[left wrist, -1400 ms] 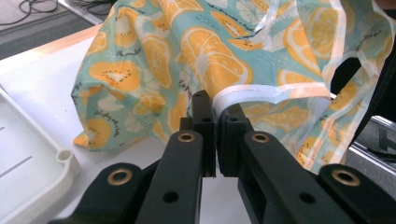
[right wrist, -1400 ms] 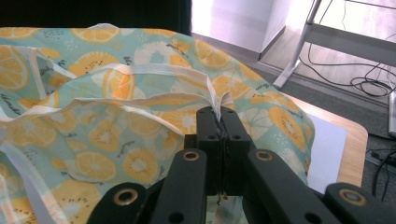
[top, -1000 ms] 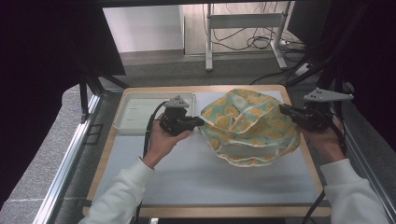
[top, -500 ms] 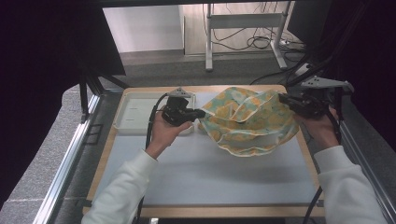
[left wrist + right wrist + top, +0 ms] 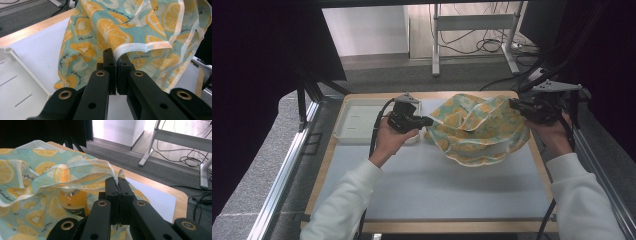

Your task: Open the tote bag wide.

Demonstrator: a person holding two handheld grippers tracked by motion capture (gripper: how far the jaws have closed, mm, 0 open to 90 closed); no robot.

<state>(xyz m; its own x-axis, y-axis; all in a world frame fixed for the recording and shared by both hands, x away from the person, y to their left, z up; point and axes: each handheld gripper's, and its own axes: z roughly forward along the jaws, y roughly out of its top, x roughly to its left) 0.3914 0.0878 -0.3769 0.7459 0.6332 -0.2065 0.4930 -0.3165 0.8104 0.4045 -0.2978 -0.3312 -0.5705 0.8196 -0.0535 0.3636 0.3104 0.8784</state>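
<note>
Both grippers clenched on the rim of the citrus-print bag (image 5: pixel 477 127), left gripper (image 5: pixel 426 121) and right gripper (image 5: pixel 513 104) holding it open near the surface's far edge. Bottle (image 5: pixel 72 201) already inside; closing or lifting judged left.

Bottle (image 5: pixel 72 201) inside bag (image 5: pixel 477 127); tray (image 5: pixel 357 120) left of bag.

Off-task items I see
White tray (image 5: pixel 362 122) at table (image 5: pixel 437 200) far left; metal stand (image 5: pixel 472 30), cables (image 5: pixel 492 46) on floor behind
</note>
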